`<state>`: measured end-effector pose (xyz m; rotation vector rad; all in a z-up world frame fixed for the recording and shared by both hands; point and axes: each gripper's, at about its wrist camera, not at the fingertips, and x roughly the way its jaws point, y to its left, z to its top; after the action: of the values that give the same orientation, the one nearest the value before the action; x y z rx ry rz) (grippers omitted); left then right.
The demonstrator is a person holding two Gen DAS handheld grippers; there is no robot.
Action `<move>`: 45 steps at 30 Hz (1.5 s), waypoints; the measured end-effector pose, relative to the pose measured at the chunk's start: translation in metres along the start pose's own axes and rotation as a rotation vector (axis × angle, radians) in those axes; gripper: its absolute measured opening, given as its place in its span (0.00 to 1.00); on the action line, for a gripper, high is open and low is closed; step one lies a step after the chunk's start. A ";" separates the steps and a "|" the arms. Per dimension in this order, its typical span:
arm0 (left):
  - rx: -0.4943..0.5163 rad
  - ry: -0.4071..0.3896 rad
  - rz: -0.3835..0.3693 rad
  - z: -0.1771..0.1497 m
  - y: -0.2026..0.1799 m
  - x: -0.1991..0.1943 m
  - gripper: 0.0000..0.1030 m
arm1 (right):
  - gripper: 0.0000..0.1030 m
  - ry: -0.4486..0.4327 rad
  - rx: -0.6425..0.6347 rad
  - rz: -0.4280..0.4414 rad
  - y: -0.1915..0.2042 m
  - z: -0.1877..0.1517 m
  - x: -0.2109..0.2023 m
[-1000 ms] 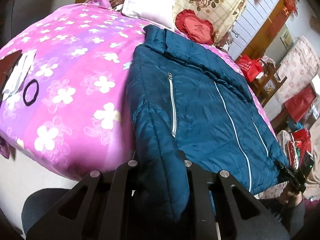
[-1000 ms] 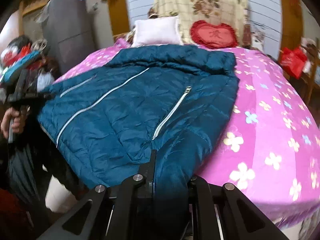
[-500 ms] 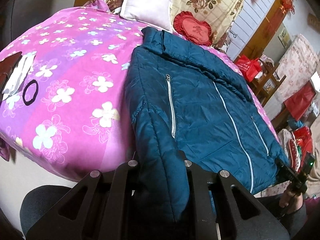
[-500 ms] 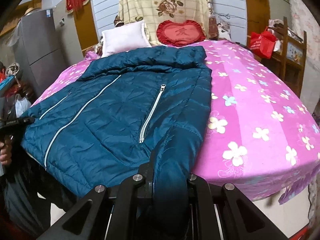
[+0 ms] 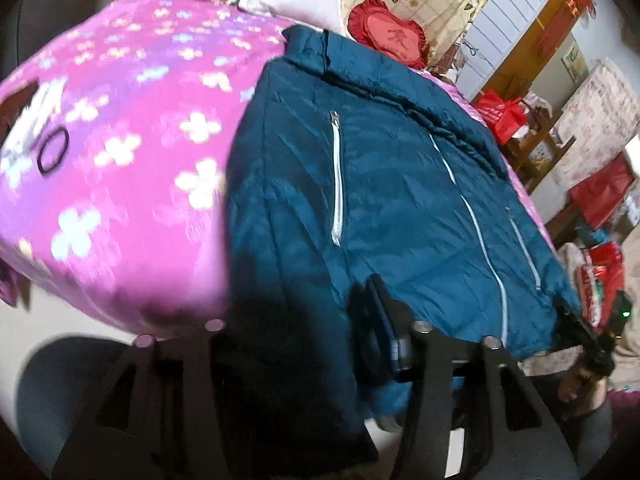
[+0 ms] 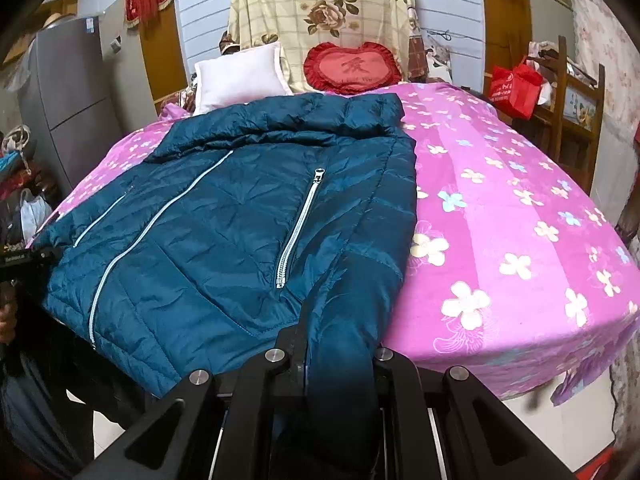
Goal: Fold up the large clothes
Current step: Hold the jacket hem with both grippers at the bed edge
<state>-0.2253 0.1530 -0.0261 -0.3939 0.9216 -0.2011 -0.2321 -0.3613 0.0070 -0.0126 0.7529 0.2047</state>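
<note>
- Pink flowered bedspread [image 6: 500, 208] covers the bed, with a teal puffer jacket [image 6: 224, 240] spread flat across it.
- Left gripper [image 5: 292, 344]: jaws just sprung partway apart, jacket sleeve [image 5: 288, 360] lying loose between them.
- Right gripper [image 6: 340, 360]: clamped tight on the other sleeve [image 6: 344, 344] at the bed's near edge.

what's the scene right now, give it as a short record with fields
surface: bed with pink flowered sheet
garment: blue puffer jacket lying flat, front up, zips closed
left gripper: jaws have just been opening, sleeve between them but no longer pinched
right gripper: shut on the other sleeve
at the head of the bed: white pillow, red heart cushion
also on sheet: black hair tie
</note>
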 end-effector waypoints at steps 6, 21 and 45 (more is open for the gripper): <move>-0.001 0.007 0.017 -0.002 0.002 0.000 0.22 | 0.11 0.008 0.000 0.002 0.001 0.000 0.003; 0.100 -0.117 0.173 -0.009 -0.022 -0.008 0.11 | 0.11 -0.025 0.020 0.004 -0.003 -0.001 -0.002; 0.195 -0.137 0.283 -0.017 -0.038 0.001 0.11 | 0.11 -0.008 0.012 -0.027 -0.001 0.000 0.004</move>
<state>-0.2381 0.1134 -0.0202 -0.0927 0.8044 -0.0034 -0.2294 -0.3612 0.0040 -0.0102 0.7452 0.1744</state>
